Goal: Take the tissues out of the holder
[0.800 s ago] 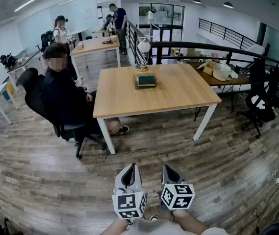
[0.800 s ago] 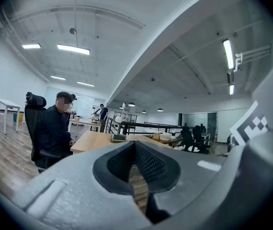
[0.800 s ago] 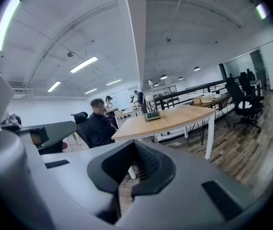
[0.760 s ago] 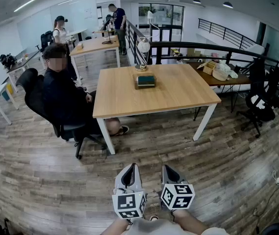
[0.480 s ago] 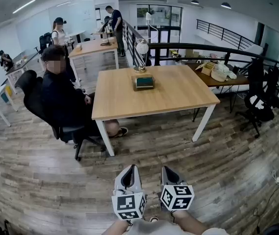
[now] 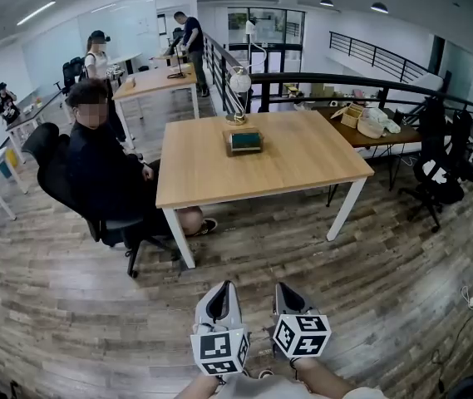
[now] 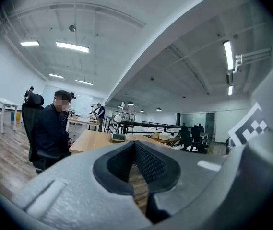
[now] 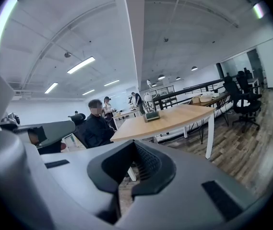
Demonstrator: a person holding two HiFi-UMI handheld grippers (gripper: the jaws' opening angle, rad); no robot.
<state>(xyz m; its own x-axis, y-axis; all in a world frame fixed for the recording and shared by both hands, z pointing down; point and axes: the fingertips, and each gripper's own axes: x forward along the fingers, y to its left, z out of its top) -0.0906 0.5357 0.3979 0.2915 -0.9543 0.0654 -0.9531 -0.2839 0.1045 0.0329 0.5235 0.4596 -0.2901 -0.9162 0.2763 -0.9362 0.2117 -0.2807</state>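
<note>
The tissue holder (image 6: 244, 140) is a small wooden box with a dark green top. It stands toward the far side of a light wooden table (image 6: 219, 177), well ahead of me. It also shows small in the left gripper view (image 7: 118, 137) and the right gripper view (image 8: 151, 115). My left gripper (image 6: 222, 288) and right gripper (image 6: 285, 290) are held side by side low over the wooden floor, far short of the table. Both are shut with nothing between the jaws (image 7: 135, 145) (image 8: 135, 145). I cannot make out any tissues from here.
A person in black (image 6: 103, 165) sits on an office chair at the table's left side. A desk lamp (image 6: 238, 81) stands behind the holder. A black railing (image 6: 361, 81), a cluttered side table (image 6: 369, 127) and black chairs (image 6: 436, 173) lie to the right.
The head view has drifted slightly, so the table sits a little lower in the frame. Both grippers keep the same pose, side by side and shut.
</note>
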